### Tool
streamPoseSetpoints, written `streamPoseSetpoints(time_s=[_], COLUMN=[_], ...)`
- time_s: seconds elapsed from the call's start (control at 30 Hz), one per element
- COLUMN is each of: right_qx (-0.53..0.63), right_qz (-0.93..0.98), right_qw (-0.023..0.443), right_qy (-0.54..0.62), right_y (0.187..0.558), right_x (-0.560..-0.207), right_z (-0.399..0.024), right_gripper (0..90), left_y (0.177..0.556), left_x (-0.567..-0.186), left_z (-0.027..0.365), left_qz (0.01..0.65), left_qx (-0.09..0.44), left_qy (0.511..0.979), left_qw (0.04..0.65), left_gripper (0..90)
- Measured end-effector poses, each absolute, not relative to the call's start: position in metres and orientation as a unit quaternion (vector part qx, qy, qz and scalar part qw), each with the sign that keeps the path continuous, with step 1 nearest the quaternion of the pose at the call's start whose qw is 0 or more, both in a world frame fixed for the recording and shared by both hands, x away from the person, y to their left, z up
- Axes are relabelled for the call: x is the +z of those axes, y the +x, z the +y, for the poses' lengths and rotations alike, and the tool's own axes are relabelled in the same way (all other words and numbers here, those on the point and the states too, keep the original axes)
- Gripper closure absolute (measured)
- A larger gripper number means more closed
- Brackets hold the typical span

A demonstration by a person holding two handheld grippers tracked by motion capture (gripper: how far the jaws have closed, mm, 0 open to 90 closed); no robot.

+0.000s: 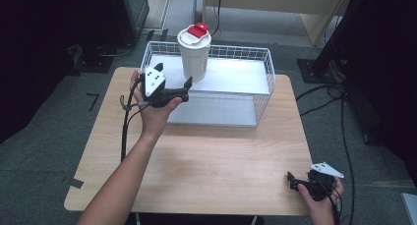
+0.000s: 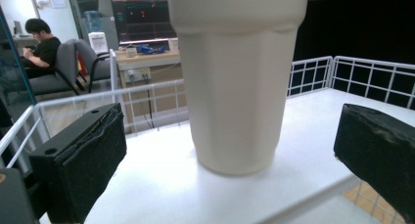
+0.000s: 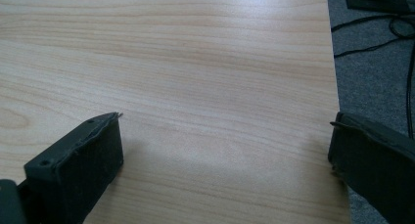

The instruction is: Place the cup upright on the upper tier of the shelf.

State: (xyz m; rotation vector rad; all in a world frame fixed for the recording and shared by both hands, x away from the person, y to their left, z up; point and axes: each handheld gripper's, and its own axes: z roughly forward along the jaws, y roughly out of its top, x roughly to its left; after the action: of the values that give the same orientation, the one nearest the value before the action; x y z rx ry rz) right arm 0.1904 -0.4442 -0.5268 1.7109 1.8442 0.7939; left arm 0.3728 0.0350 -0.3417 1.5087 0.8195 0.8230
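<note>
A white cup [image 1: 193, 55] with a white lid and a red tab stands upright on the raised white shelf of a wire basket [image 1: 236, 76]. My left gripper [image 1: 174, 76] is held at the shelf's left end, open, just short of the cup's base. In the left gripper view the cup [image 2: 235, 82] rises straight ahead between the wide-apart pads [image 2: 83, 165], touching neither. My right gripper [image 1: 291, 182] hovers low over the table's near right corner, open, with bare wood between its pads [image 3: 78, 170].
The wooden table [image 1: 206, 156] ends close to the right gripper, with grey carpet and cables [image 3: 372, 43] beyond. The basket's wire walls [image 2: 372, 77] ring the shelf. A person [image 2: 41, 48] sits far behind at a desk.
</note>
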Motion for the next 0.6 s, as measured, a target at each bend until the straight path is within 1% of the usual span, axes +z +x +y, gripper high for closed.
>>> streamPoseSetpoints(time_s=[0.3, 0.57, 0.6], right_qx=[0.291, 0.292, 0.291], right_qz=[0.676, 0.677, 0.677], right_qw=[0.248, 0.249, 0.249], right_qy=[0.629, 0.628, 0.628], right_y=[0.190, 0.190, 0.190], right_x=[-0.527, -0.527, -0.527], right_z=[-0.444, -0.444, -0.444], right_gripper=[0.0, 0.0, 0.0], left_y=[0.346, 0.321, 0.315], left_x=[-0.361, -0.385, -0.391], left_z=[0.056, 0.084, 0.092], left_qz=[0.350, 0.373, 0.380], left_qx=[0.361, 0.373, 0.375], left_qy=[0.648, 0.642, 0.641], left_qw=[0.571, 0.557, 0.551], left_gripper=[0.0, 0.0, 0.0])
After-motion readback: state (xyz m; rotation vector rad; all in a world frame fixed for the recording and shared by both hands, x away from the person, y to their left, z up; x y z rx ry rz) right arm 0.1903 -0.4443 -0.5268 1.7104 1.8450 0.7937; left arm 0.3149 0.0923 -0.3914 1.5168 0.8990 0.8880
